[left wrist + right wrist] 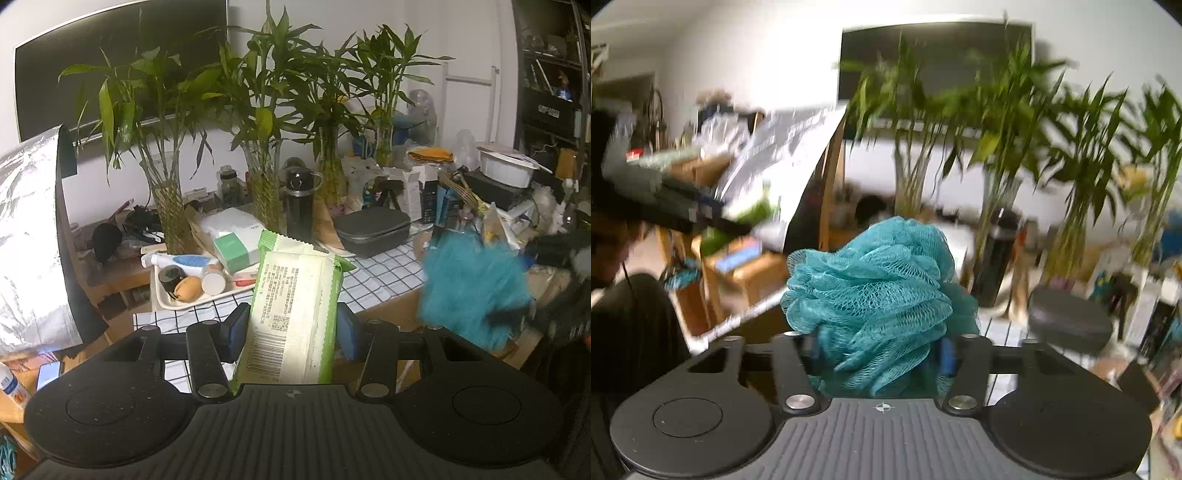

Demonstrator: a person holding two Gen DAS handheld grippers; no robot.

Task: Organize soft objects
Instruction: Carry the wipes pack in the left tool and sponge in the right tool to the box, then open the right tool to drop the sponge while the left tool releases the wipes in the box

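Left gripper (291,328) pinched a green wipes pack (295,314) upright above the checked table (384,273). Right gripper (881,354) held a teal mesh pouf (875,288), grip seemingly loose; view blurred.

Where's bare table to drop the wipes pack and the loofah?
Free: the black-and-white checked cloth between the white tray of toiletries and the grey zip case, just ahead of the green-and-white wipes pack. Crowded: the back row of glass bamboo vases and the black flask, plus the piled right end behind the teal mesh loofah.
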